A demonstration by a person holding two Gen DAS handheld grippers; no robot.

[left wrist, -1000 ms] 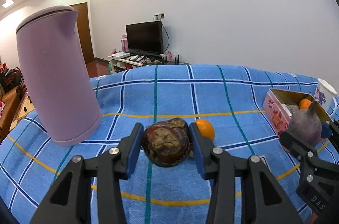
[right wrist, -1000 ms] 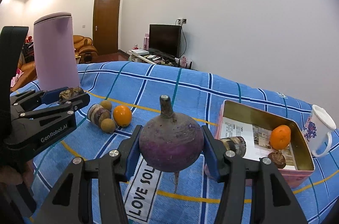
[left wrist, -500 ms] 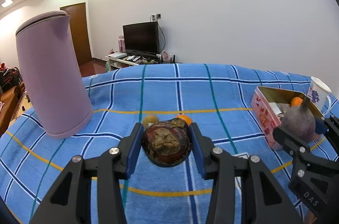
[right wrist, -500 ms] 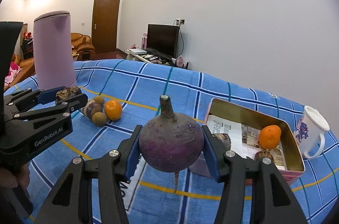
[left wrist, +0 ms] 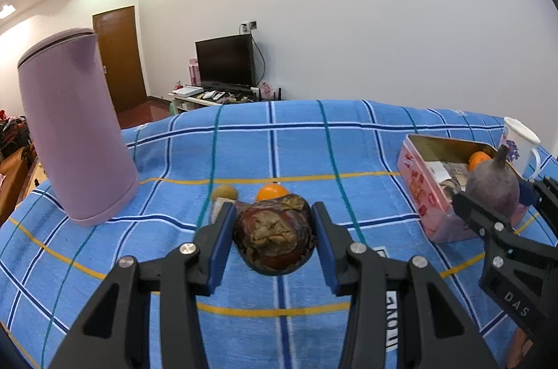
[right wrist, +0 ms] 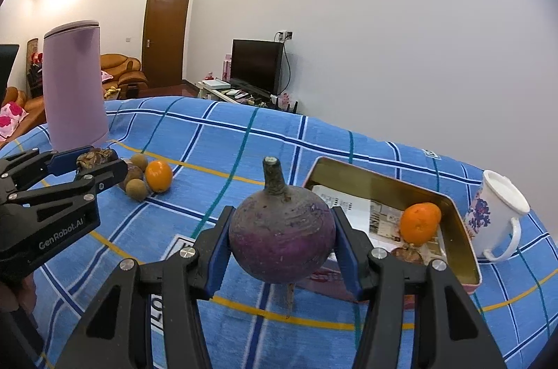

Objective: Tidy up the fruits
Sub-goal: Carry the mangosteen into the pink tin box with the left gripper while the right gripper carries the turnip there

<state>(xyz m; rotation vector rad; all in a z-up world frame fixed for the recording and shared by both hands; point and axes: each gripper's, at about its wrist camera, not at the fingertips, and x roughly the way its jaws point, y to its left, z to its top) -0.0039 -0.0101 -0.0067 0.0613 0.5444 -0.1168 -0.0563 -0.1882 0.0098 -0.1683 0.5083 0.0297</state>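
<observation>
While your left gripper [left wrist: 273, 238] clenched the wrinkled dark-red fruit [left wrist: 273, 238] above the blue checked cloth [left wrist: 296, 142], your right gripper [right wrist: 281, 238] gripped the round purple turnip [right wrist: 281, 238] just before the pink tin box [right wrist: 453, 212], seemingly both bound there.

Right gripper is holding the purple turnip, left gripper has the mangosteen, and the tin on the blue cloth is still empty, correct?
Not quite: the tin is not empty. The right wrist view shows an orange and a small brown fruit lying in it on printed paper. The rest stands: the right gripper holds the purple turnip, the left gripper the mangosteen.
</observation>
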